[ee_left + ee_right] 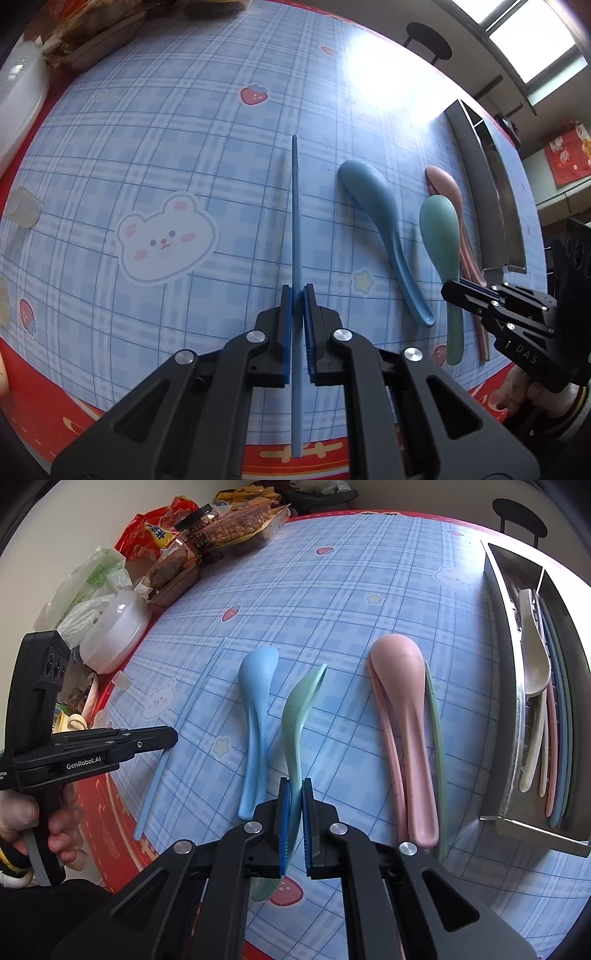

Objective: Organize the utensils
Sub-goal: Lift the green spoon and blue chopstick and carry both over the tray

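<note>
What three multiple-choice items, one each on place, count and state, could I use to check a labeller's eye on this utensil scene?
1. Where does the metal tray stand?
A. right of the pink spoon
B. left of the blue spoon
C. beside the snack bags

2. How many spoons lie outside the tray?
A. two
B. three
C. five

3. What is the left claw doing?
A. hanging open
B. gripping a spoon
C. gripping the blue chopstick

Key: 1 A, the tray fills the right edge; 2 B, blue, green spoon, pink; 3 C, the pads pinch the chopstick.
</note>
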Available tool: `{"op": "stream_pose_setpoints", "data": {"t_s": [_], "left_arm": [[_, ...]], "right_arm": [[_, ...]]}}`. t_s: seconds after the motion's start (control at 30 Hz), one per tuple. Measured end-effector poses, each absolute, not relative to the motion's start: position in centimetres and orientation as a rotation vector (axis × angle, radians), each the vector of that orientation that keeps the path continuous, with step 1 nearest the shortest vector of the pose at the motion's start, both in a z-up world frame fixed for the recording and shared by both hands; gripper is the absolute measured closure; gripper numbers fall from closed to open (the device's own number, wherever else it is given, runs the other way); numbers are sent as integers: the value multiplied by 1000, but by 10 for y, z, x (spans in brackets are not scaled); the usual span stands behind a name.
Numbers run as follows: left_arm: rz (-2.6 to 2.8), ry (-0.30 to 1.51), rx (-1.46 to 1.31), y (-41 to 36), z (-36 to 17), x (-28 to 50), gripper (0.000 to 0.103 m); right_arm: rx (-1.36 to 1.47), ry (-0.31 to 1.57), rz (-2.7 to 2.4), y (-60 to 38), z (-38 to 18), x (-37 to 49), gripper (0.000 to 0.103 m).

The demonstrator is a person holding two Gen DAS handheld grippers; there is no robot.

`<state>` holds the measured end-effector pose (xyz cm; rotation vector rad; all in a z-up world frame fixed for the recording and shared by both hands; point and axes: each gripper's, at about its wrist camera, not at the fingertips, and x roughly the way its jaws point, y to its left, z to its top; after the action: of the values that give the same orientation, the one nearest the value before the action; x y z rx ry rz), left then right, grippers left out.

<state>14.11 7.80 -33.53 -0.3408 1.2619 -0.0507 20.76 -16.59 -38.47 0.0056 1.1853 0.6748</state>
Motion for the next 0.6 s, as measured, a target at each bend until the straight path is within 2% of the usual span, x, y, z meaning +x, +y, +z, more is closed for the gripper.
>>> {"op": "stream_pose_setpoints", "data": {"t_s": [0.23,0.6], "left_arm": [[-66,1252,-434,91,-317,131,93],[-122,1241,-447,73,-300,142,93]], "right_arm": [[41,1161,675,-174,-375,206,96],[97,1113,635,-195,-362,206,96]]}}
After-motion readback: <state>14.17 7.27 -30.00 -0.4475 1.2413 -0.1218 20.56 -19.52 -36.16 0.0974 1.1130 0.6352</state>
